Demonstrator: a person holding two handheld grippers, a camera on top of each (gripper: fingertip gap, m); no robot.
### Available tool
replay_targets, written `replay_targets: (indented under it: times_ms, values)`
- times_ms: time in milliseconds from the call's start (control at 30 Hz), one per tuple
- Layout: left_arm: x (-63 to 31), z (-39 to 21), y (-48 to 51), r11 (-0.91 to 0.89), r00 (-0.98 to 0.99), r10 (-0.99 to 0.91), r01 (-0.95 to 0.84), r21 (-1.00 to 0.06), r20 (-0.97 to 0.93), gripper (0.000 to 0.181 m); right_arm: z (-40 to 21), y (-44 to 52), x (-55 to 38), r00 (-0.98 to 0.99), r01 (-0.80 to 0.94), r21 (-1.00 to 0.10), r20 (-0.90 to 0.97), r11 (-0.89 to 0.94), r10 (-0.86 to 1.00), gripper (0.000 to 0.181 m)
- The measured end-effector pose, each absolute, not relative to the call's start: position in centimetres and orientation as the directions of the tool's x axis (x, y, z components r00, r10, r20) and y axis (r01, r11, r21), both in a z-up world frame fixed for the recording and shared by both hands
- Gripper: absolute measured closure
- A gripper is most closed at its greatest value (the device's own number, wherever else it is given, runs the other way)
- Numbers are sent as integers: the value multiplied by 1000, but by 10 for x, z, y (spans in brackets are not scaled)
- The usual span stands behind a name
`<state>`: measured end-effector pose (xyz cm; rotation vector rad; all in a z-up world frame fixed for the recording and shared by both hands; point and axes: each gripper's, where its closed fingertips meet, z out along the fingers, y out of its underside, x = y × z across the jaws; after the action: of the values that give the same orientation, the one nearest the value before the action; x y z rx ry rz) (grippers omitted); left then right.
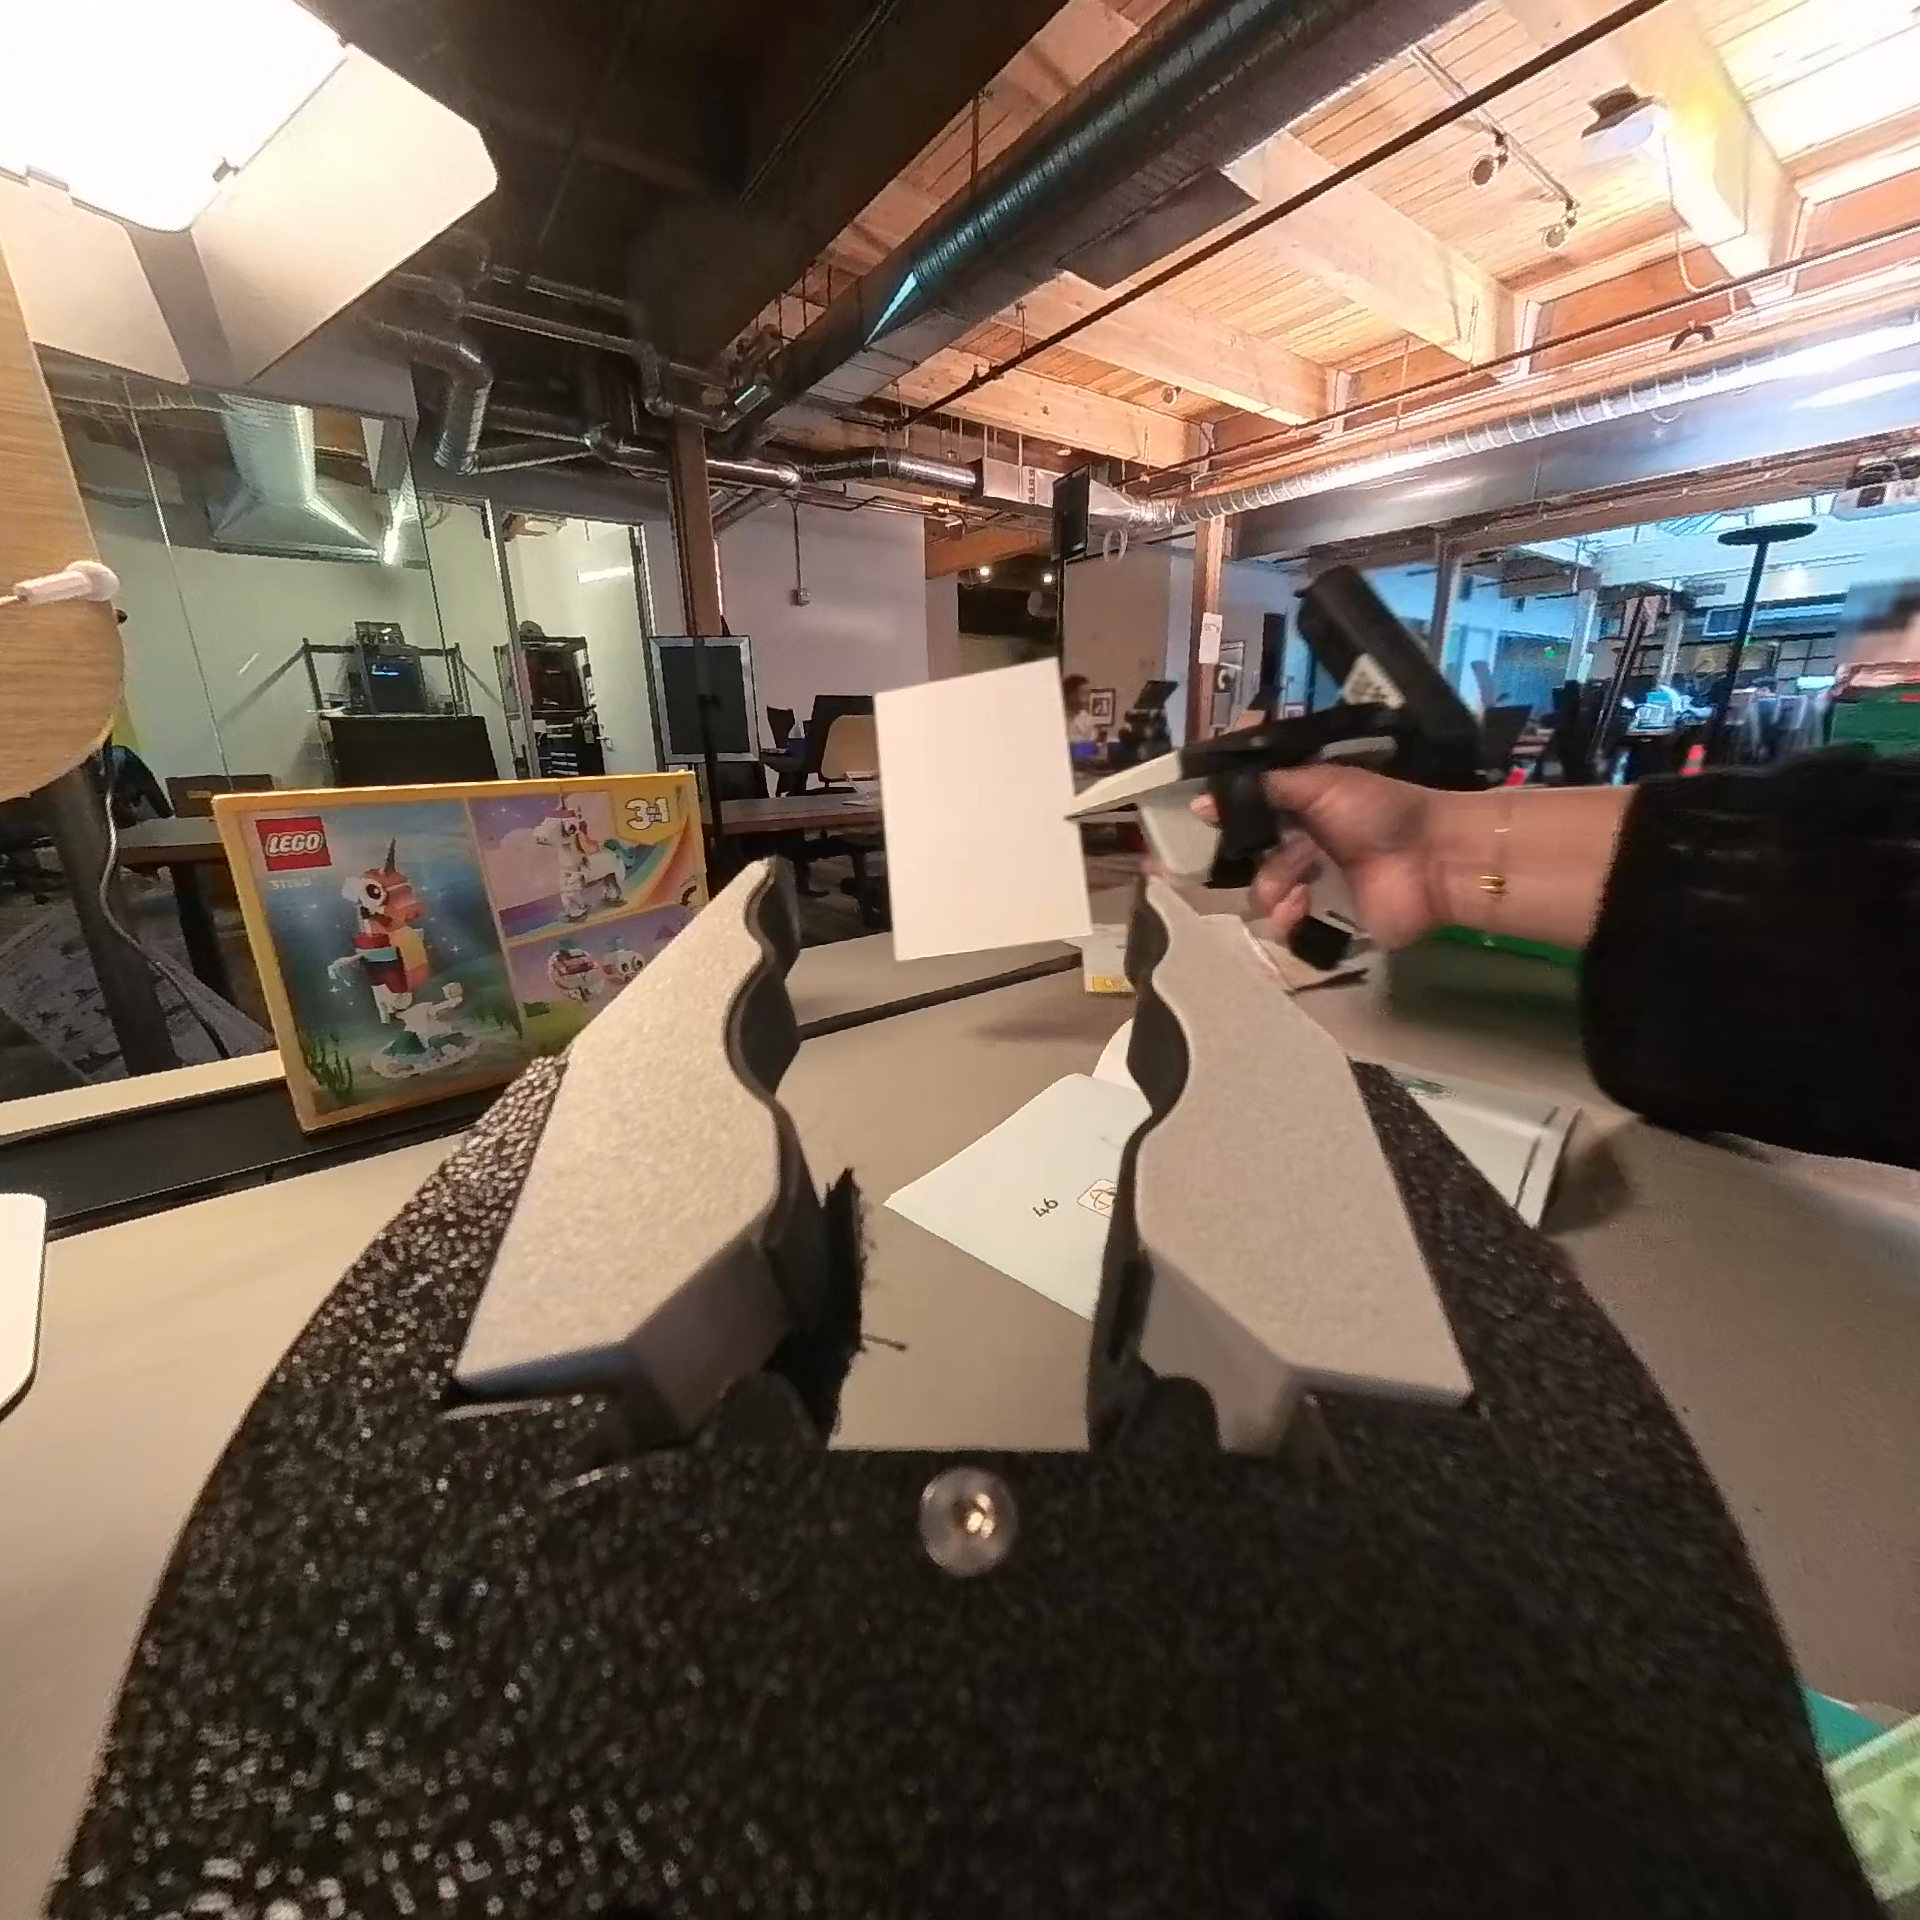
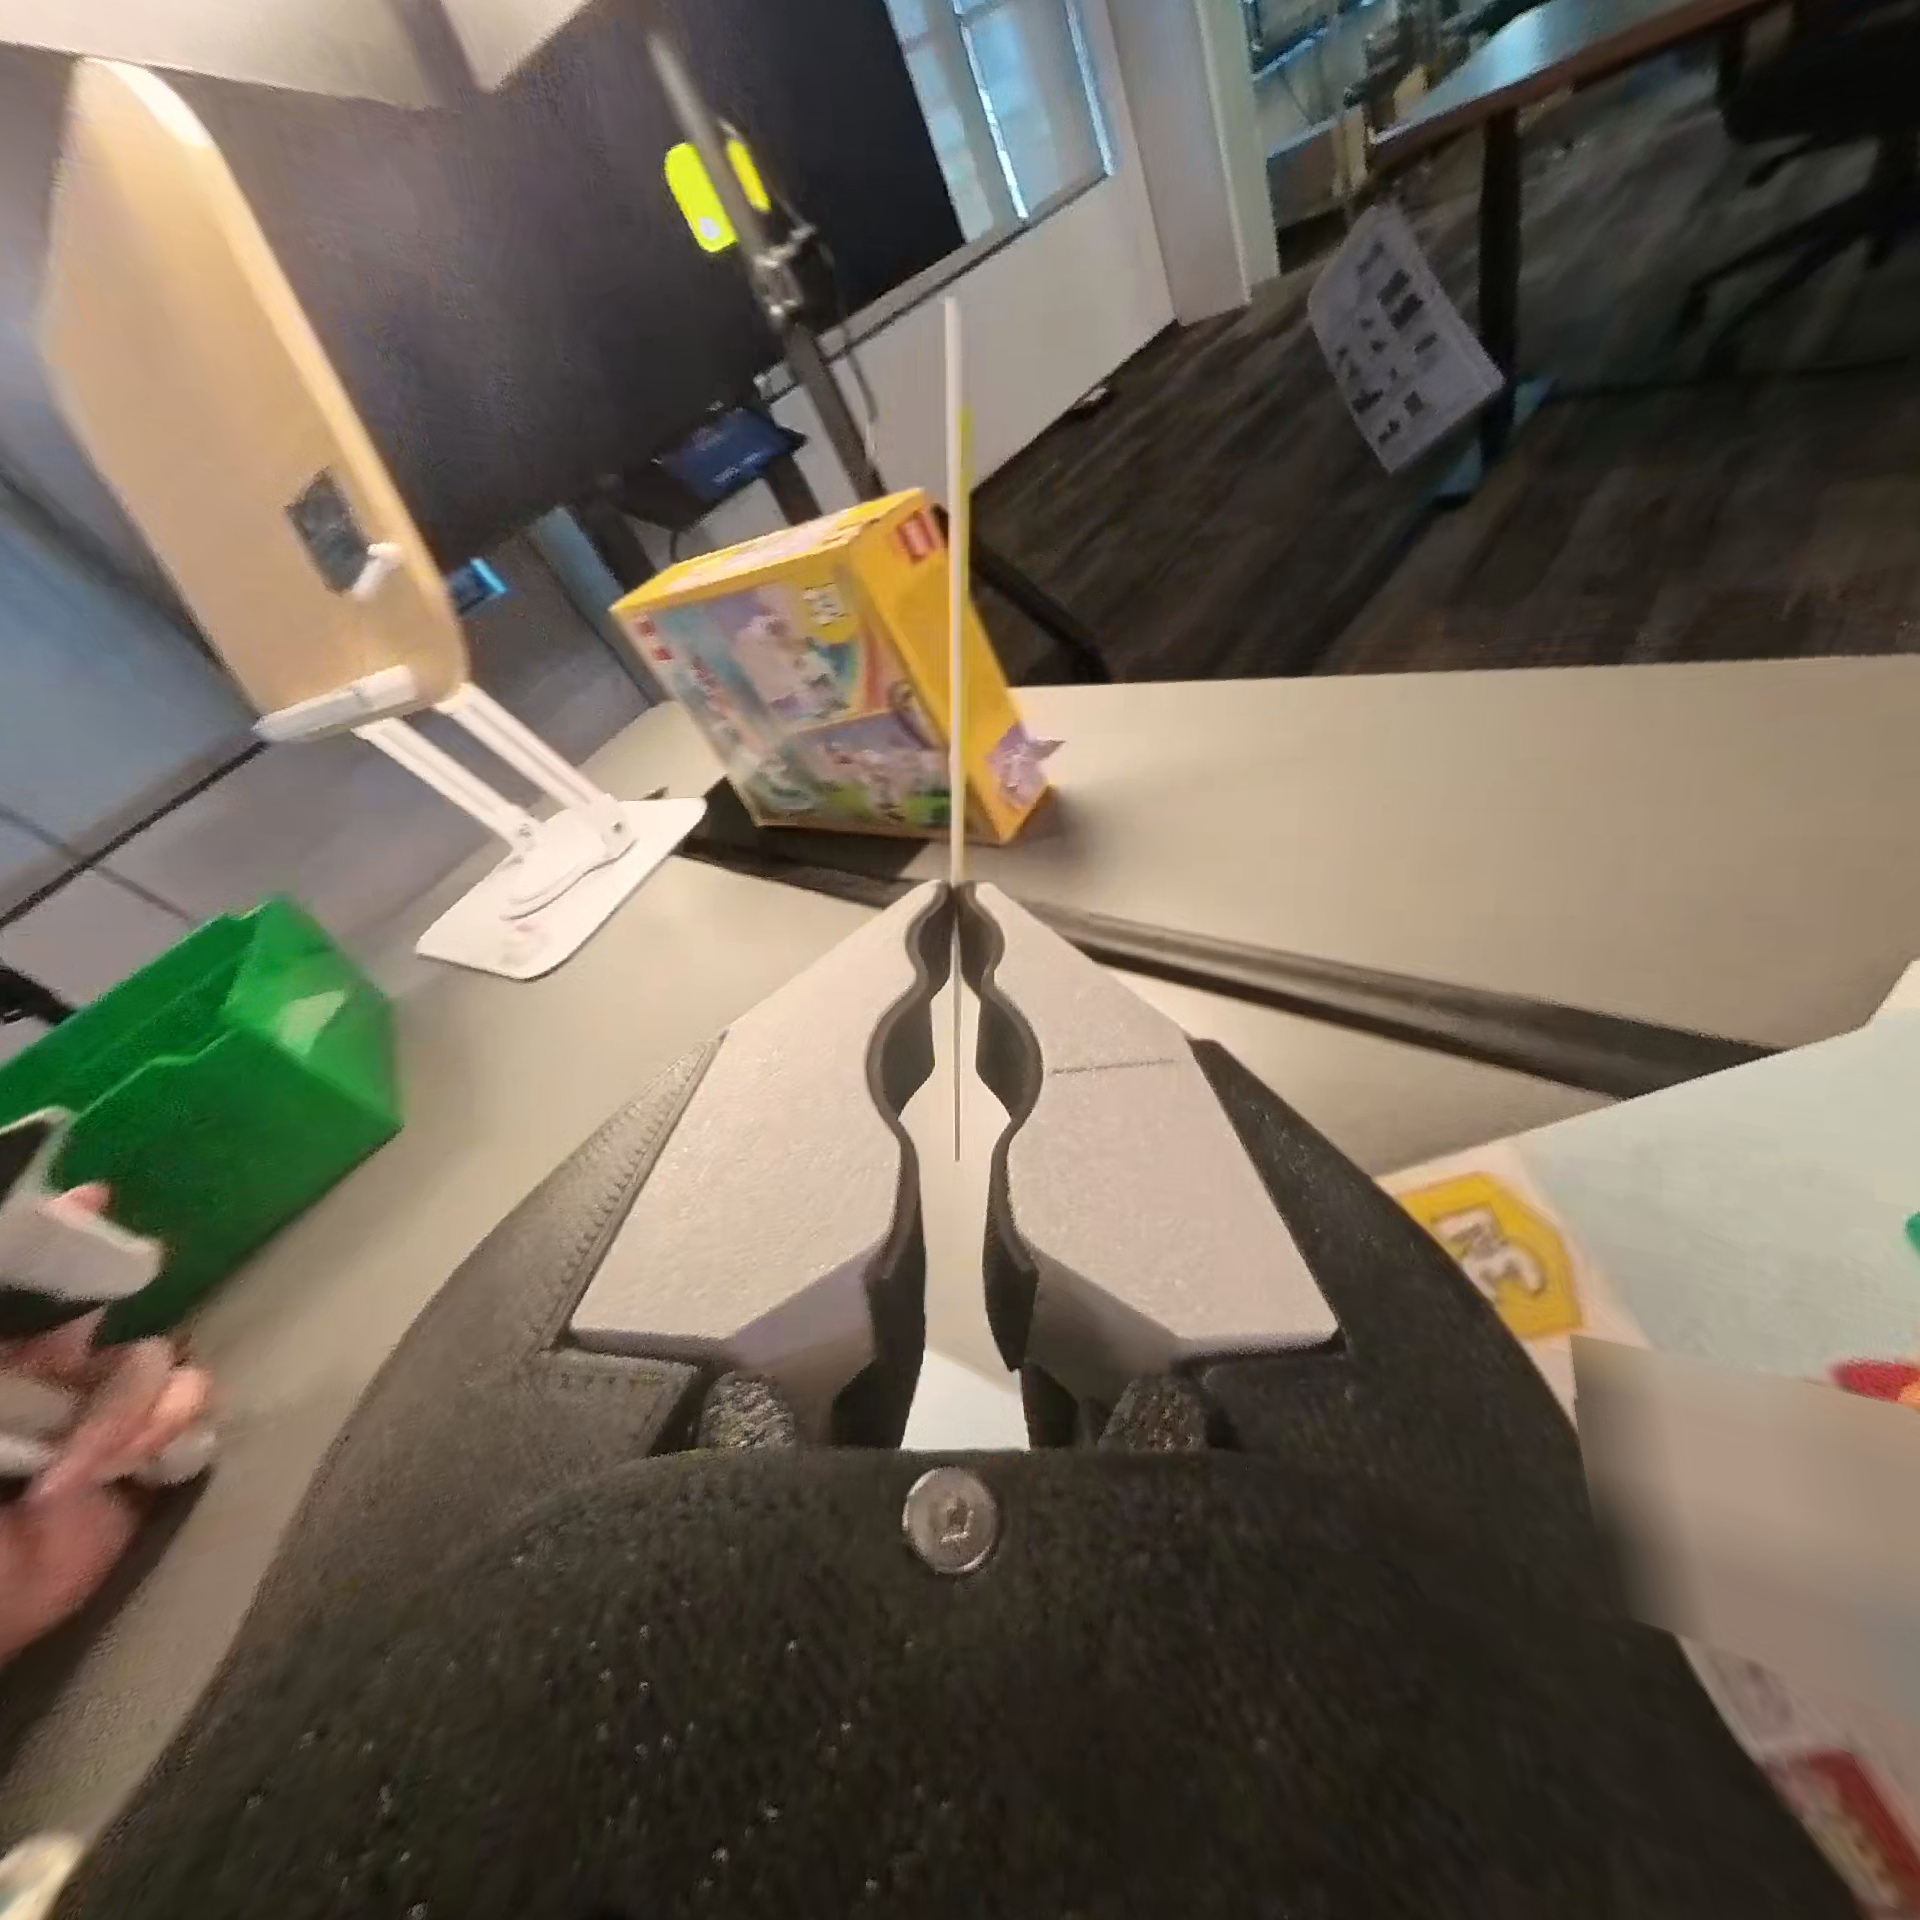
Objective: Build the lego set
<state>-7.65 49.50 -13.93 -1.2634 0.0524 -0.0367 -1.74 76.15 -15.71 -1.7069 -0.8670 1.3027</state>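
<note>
My left gripper (image 1: 966, 883) is open and empty, held above the grey table (image 1: 187, 1340). In the left wrist view, a hand holds my right gripper (image 1: 1081, 816) at the right, shut on the edge of a thin white sheet (image 1: 977, 810) that it holds upright in the air. In the right wrist view my right gripper (image 2: 954, 885) pinches the sheet (image 2: 953, 623), seen edge-on. The yellow lego box (image 1: 457, 935) stands at the table's far edge and also shows in the right wrist view (image 2: 821, 665). An open instruction booklet (image 1: 1029, 1174) lies under my left gripper.
A green bag (image 2: 208, 1091) stands on the table at the left of the right wrist view. A white lamp base (image 2: 561, 883) with a wooden panel stands beyond it. Printed booklet pages (image 2: 1714, 1195) lie at the right. My left gripper (image 2: 62, 1247) is blurred at the left edge. The tips of one gripper are about 30 cm away from the tips of the other.
</note>
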Motion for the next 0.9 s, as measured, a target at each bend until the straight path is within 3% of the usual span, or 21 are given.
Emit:
replay_targets:
  times_ms: [167,233,267,300,367,400,433,467,667,767,833,900]
  values:
    - [-80,-139,494,308,998,-59,23,-951,5,120,-157,807,-47,348,114,-942,-259,-315,901,181]
    - [-81,-139,495,308,998,-60,30,-951,12,120,-157,830,-53,441,261,-962,47,-78,896,181]
    - [-81,-139,495,307,998,-62,33,-951,15,120,-160,842,-54,452,403,-910,289,96,844,181]
    - [-81,-139,495,307,998,-62,33,-951,14,120,-166,850,-56,391,563,-779,545,276,741,181]
    - [-81,-139,495,307,998,-62,31,-951,12,120,-191,854,-65,53,779,-311,898,544,437,181]
    - [-81,-139,495,307,998,-61,30,-951,11,120,-207,850,-72,-138,780,-76,948,622,288,181]
    - [-81,-139,495,307,998,-61,29,-951,11,121,-225,844,-79,-276,743,85,943,664,188,181]
    - [-81,-139,495,307,998,-62,29,-951,11,120,-241,840,-84,-350,713,162,925,682,146,181]
    - [-82,-139,494,313,998,-57,30,-949,13,120,-272,831,-91,-374,718,95,889,690,266,180]
    - [-81,-139,495,312,998,-57,28,-950,11,120,-266,825,-85,-377,738,36,850,674,368,156]
    - [-81,-139,495,312,998,-56,24,-950,7,120,-254,818,-78,-333,766,-60,815,640,475,146]
    - [-81,-139,494,315,998,-55,24,-949,7,120,-230,807,-70,-182,774,-268,773,573,608,140]
